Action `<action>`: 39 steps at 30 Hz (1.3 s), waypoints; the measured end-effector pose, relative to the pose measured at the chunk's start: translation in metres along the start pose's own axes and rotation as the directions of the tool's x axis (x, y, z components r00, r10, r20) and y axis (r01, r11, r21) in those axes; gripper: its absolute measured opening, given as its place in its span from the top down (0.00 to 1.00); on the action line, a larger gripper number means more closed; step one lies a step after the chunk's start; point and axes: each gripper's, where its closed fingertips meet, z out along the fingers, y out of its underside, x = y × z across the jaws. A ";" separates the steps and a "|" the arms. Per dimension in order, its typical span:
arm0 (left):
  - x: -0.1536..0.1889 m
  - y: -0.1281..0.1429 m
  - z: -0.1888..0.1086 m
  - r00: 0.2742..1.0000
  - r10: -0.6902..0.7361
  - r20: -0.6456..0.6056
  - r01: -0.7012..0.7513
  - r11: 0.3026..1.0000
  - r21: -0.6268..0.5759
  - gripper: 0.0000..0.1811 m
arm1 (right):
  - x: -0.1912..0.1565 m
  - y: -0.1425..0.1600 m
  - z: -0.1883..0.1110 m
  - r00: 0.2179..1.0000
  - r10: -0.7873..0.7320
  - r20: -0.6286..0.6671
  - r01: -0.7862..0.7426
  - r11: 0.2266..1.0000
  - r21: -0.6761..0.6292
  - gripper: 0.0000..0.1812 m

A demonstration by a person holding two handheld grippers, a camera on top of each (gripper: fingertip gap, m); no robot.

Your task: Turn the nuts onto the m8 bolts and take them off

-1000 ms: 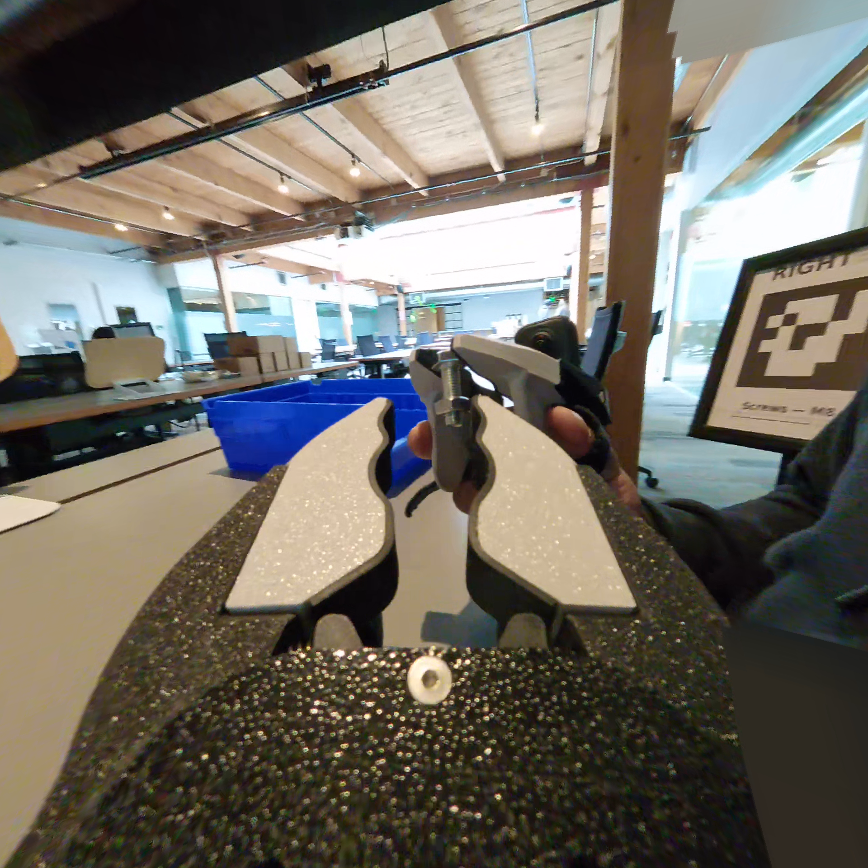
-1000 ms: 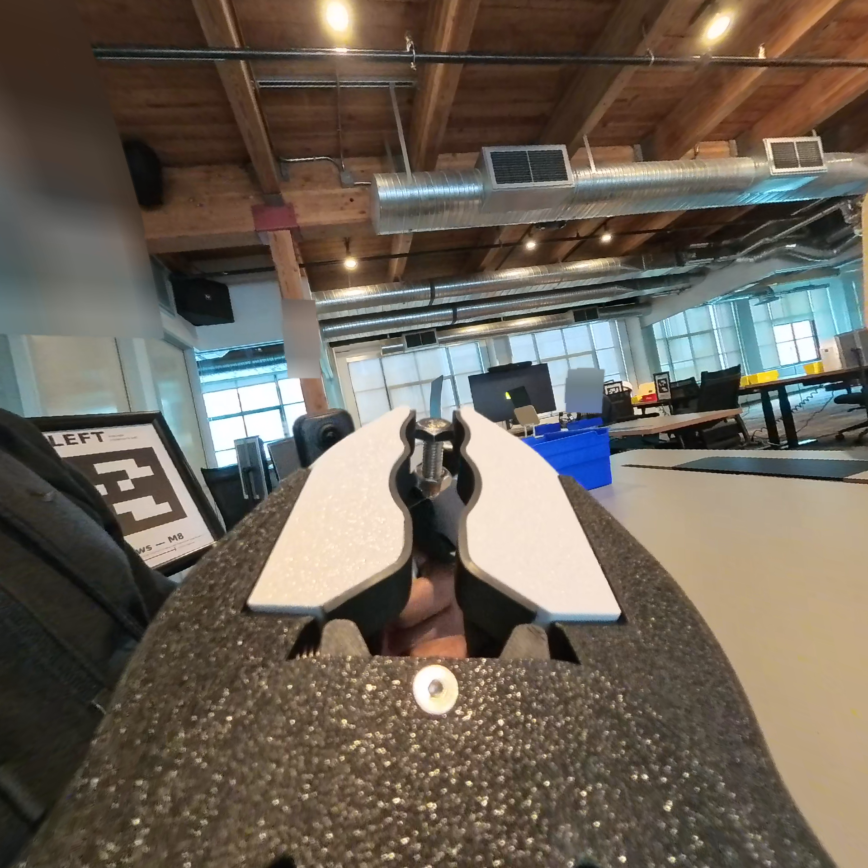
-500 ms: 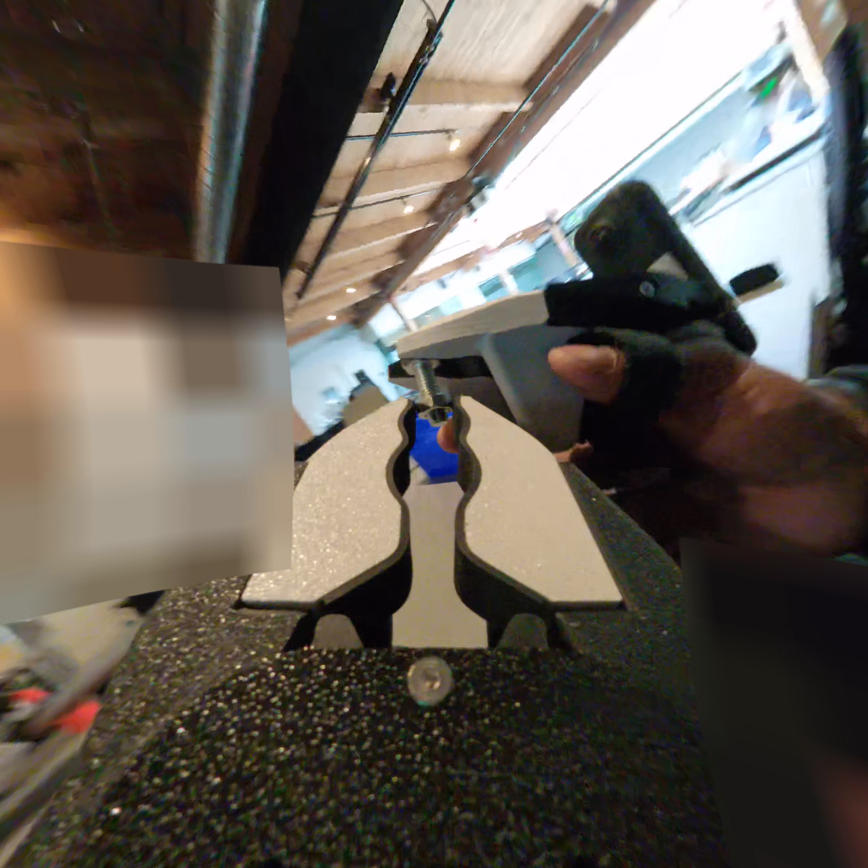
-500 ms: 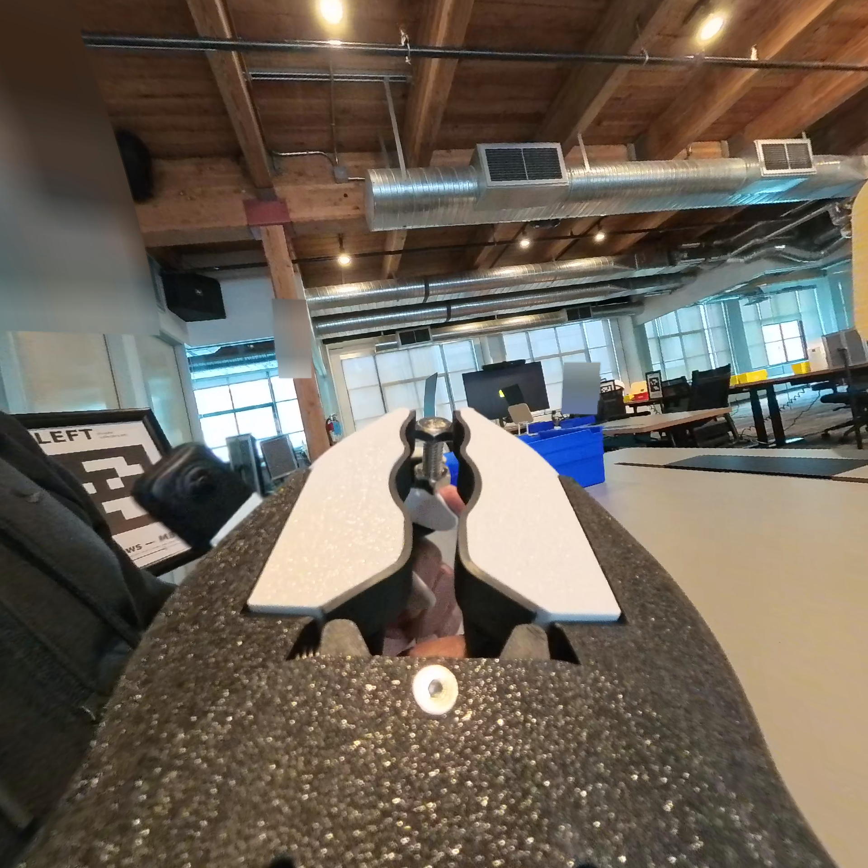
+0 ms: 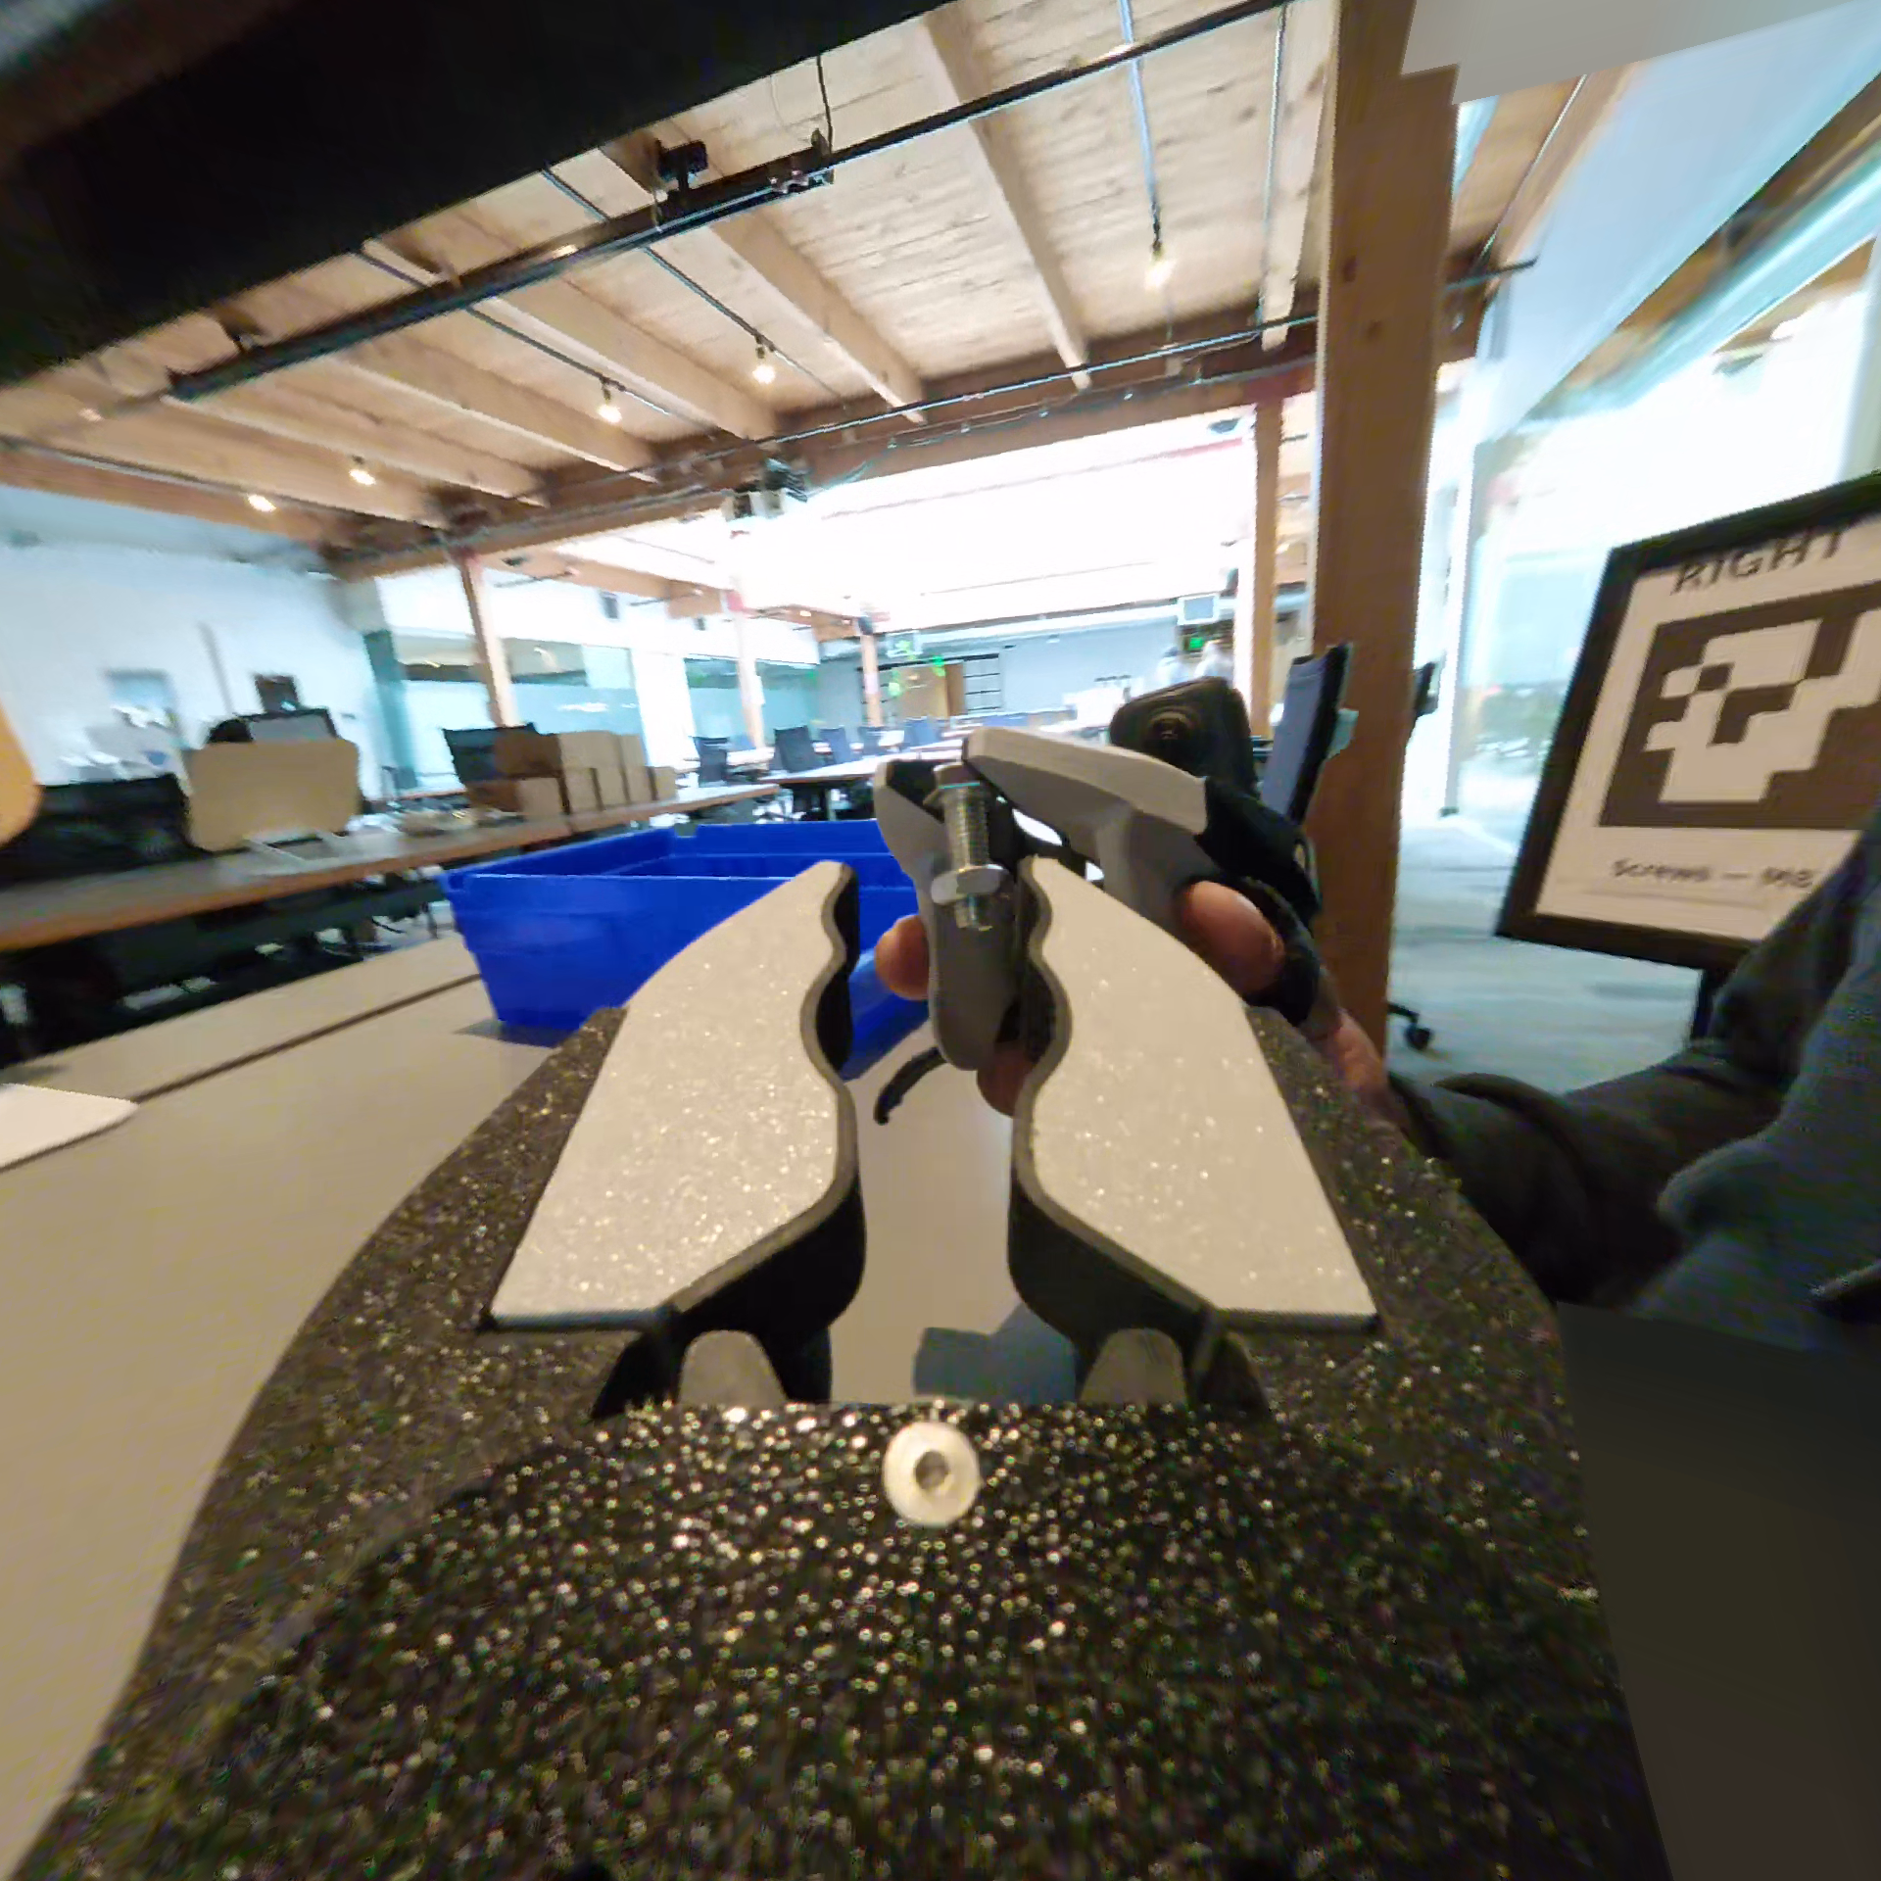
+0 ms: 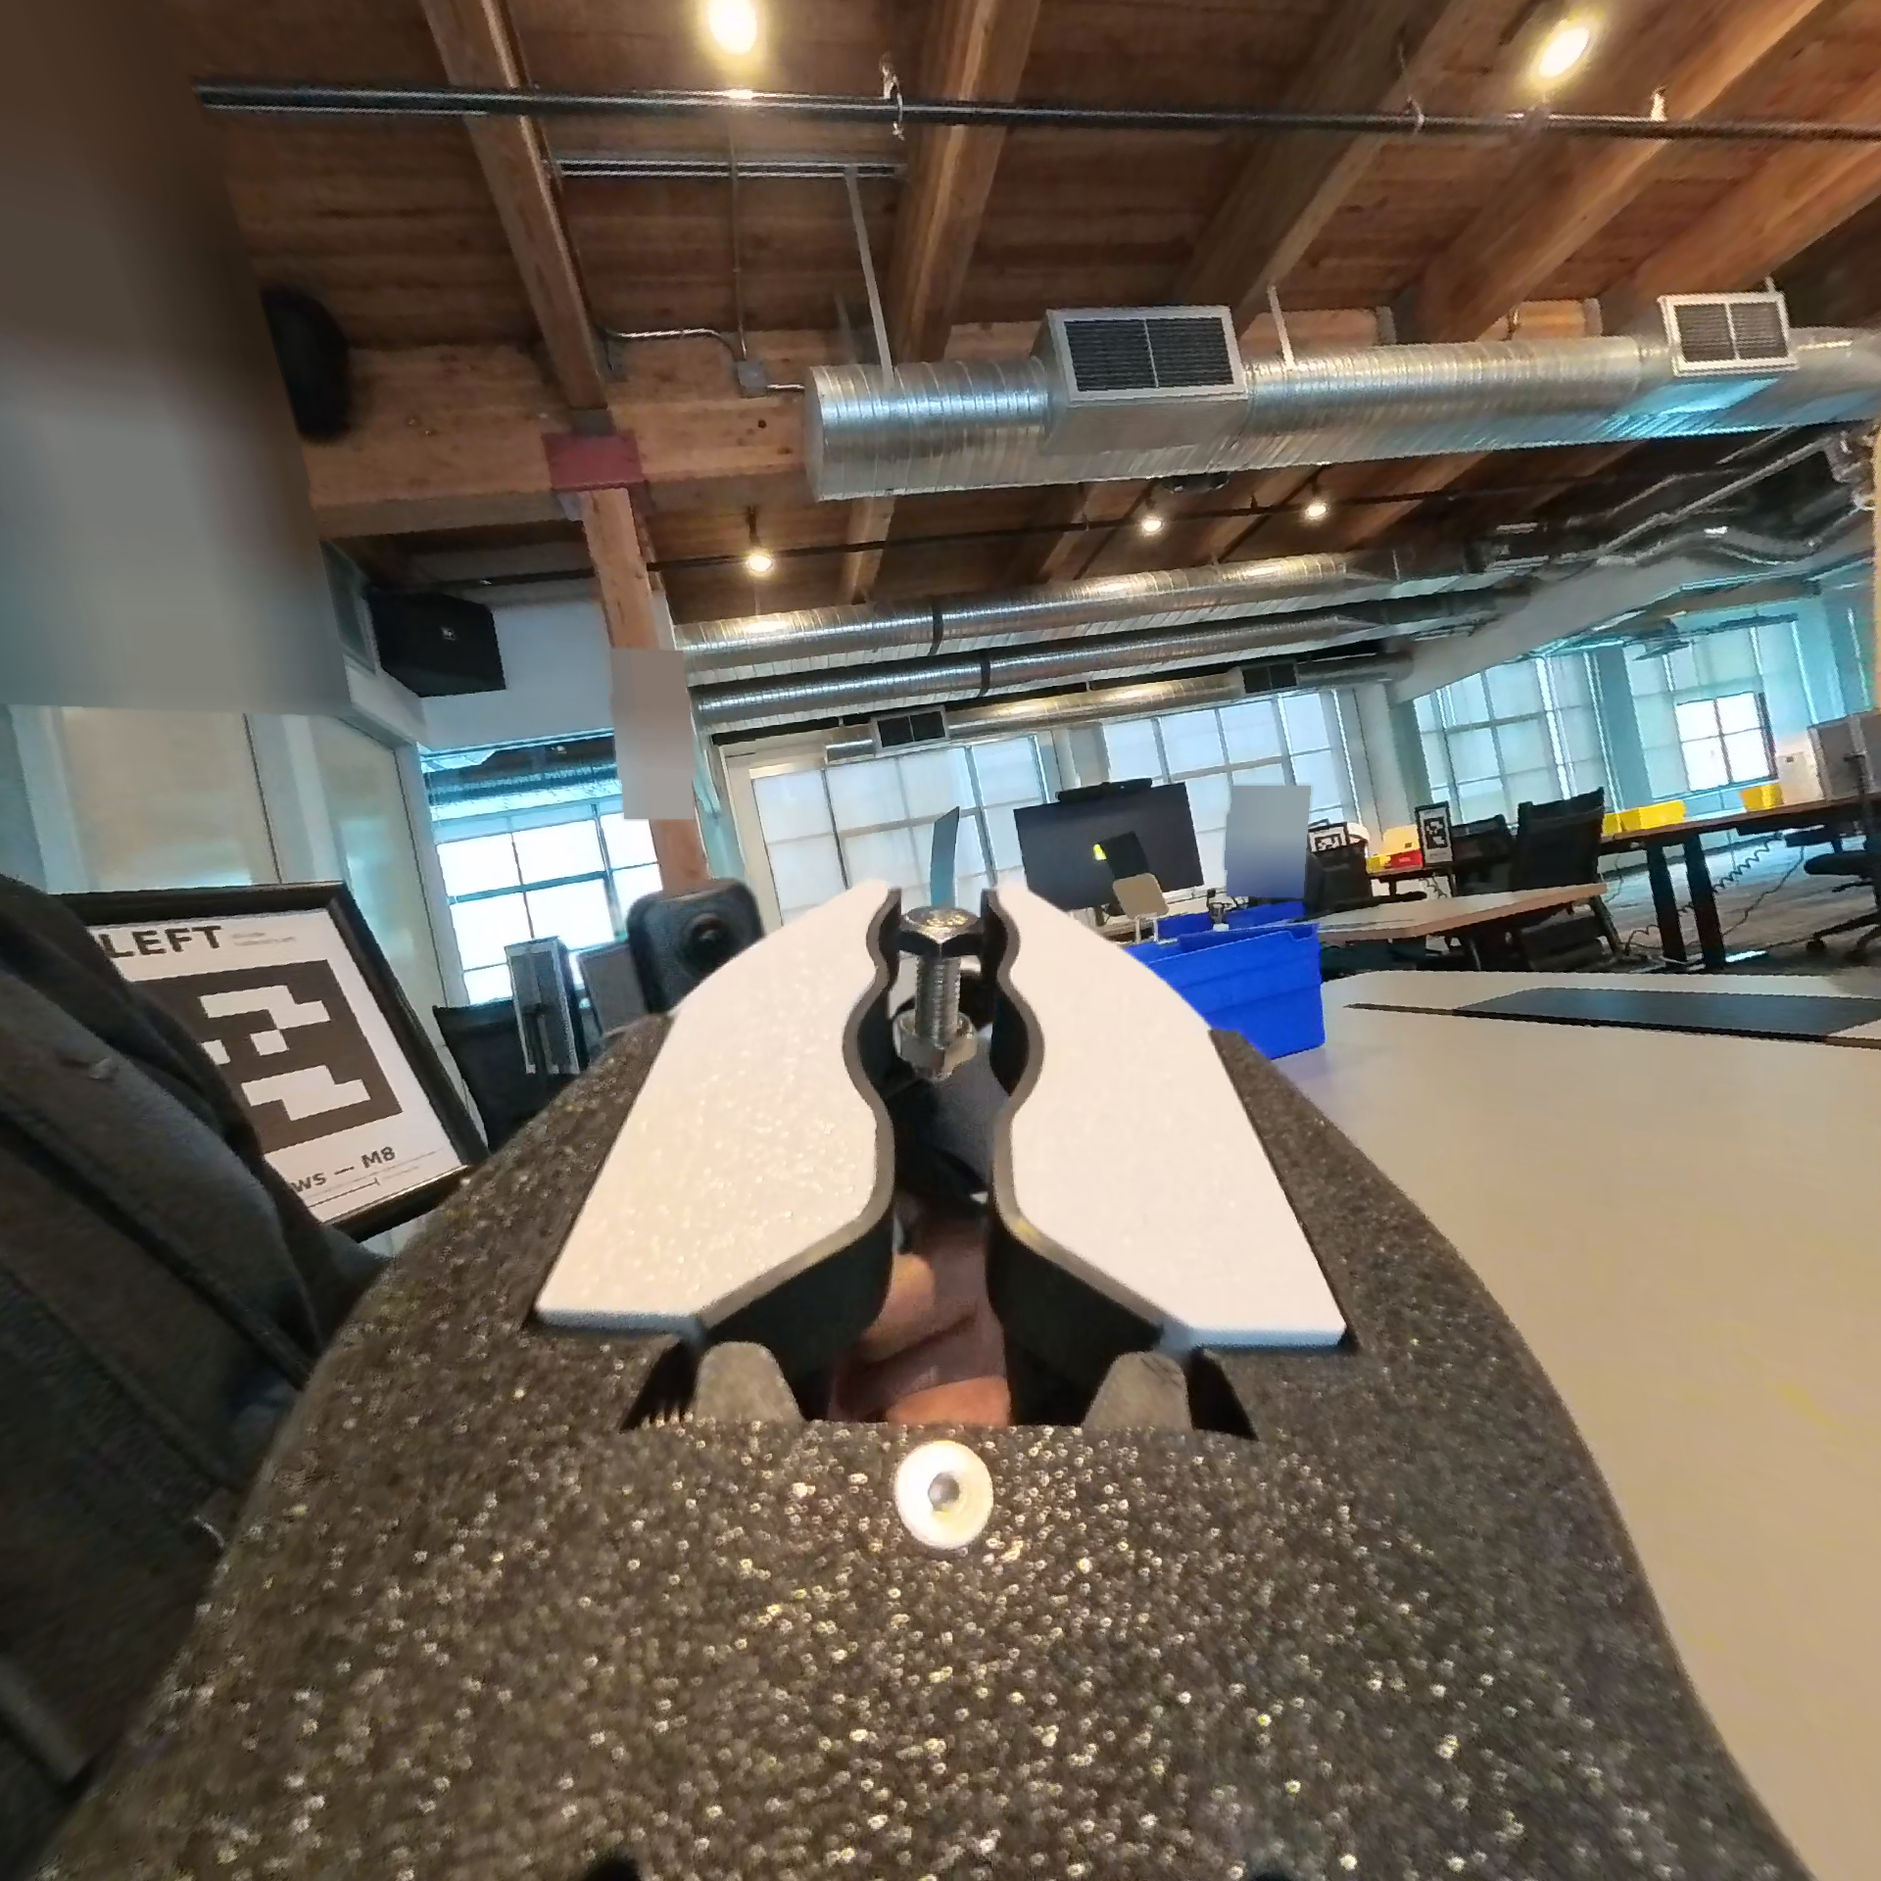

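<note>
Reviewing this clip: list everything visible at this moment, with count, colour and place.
bolt: 1, silver, head up, clamped between the right gripper's fingers.
nut: 1, silver, threaded near the bolt's lower end.
bins: a cluster, count unclear, blue, on the table beyond the left gripper.
framed marker signs: 2, black and white, one to each side of the person.
table: 1, pale grey, under both grippers.
wooden post: 1, brown, behind the right gripper.
office desks and chairs: several, in the background.
sleeve: dark, at the right edge of the left wrist view.
left gripper: open, empty, facing the bolt.
right gripper: shut on the bolt.
</note>
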 end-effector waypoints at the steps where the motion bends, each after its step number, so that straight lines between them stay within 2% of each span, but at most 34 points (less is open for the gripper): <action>1: 0.000 0.000 0.000 1.000 -0.020 -0.013 0.020 1.000 -0.002 0.85 | -0.001 0.001 0.000 1.000 -0.001 0.004 0.001 1.000 -0.003 0.92; 6: 0.007 0.004 0.003 0.999 -0.013 -0.052 0.012 1.000 -0.027 0.92 | -0.002 0.002 0.001 1.000 -0.001 0.014 0.001 1.000 -0.012 0.92; 8: 0.005 0.004 0.003 0.996 0.087 -0.001 -0.087 0.996 -0.031 0.92 | -0.002 0.002 0.001 1.000 -0.003 0.012 0.003 1.000 -0.011 0.92; 9: 0.003 0.003 0.003 0.981 0.188 0.049 -0.186 0.982 -0.046 0.92 | -0.002 0.002 0.001 1.000 -0.004 0.006 0.004 1.000 -0.011 0.92; 10: 0.002 0.002 0.002 0.944 0.314 0.107 -0.308 0.949 -0.070 0.92 | -0.001 0.002 0.001 1.000 -0.004 0.002 0.004 1.000 -0.010 0.92; 12: 0.000 0.002 0.002 0.798 0.567 0.205 -0.547 0.823 -0.150 0.92 | -0.001 0.001 0.001 1.000 -0.006 0.001 0.006 1.000 -0.007 0.92; 14: 0.000 0.003 0.003 0.655 0.716 0.241 -0.681 0.698 -0.222 0.92 | 0.000 0.001 0.000 1.000 -0.008 -0.002 0.008 1.000 -0.003 0.92; 15: 0.001 0.003 0.003 0.624 0.743 0.242 -0.705 0.669 -0.234 0.92 | 0.000 0.000 0.000 1.000 -0.005 -0.004 0.005 1.000 -0.001 0.92; 17: 0.004 0.001 0.002 0.658 0.715 0.236 -0.688 0.698 -0.198 0.91 | 0.001 -0.001 0.000 1.000 0.000 -0.008 0.000 1.000 0.004 0.92; 19: 0.004 -0.004 0.000 0.740 0.633 0.227 -0.619 0.773 -0.136 0.89 | 0.002 -0.002 -0.001 1.000 0.005 -0.010 -0.005 1.000 0.008 0.92; 22: 0.002 -0.006 -0.002 0.890 0.425 0.164 -0.422 0.905 -0.052 0.87 | 0.002 -0.002 -0.001 1.000 0.008 -0.009 -0.008 1.000 0.010 0.92; 24: 0.003 -0.006 -0.002 0.960 0.265 0.094 -0.265 0.964 -0.008 0.87 | 0.002 -0.002 -0.001 1.000 0.008 -0.007 -0.008 1.000 0.009 0.92; 26: 0.000 -0.004 -0.001 0.989 0.133 0.056 -0.134 0.991 0.004 0.87 | 0.002 -0.001 -0.001 1.000 0.009 -0.005 -0.009 1.000 0.008 0.92; 30: 0.001 0.001 0.001 1.000 -0.006 -0.010 0.006 1.000 -0.013 0.86 | 0.000 0.000 0.000 1.000 0.007 0.003 -0.007 1.000 0.002 0.92; 34: 0.005 0.005 0.004 0.999 -0.022 -0.048 0.020 0.999 -0.037 0.91 | -0.001 0.001 0.001 1.000 0.007 0.009 -0.007 1.000 -0.003 0.92; 36: 0.005 0.005 0.003 1.000 0.015 -0.027 -0.016 0.999 -0.036 0.92 | -0.001 0.001 0.001 1.000 0.006 0.009 -0.006 1.000 -0.003 0.92; 38: 0.002 0.005 0.003 0.982 0.180 0.050 -0.177 0.982 -0.058 0.92 | 0.000 0.001 0.001 1.000 0.003 0.003 -0.003 1.000 -0.004 0.92; 39: 0.001 0.004 0.003 0.947 0.304 0.104 -0.296 0.951 -0.083 0.92 | 0.000 0.001 0.001 1.000 0.003 0.001 -0.003 1.000 -0.004 0.92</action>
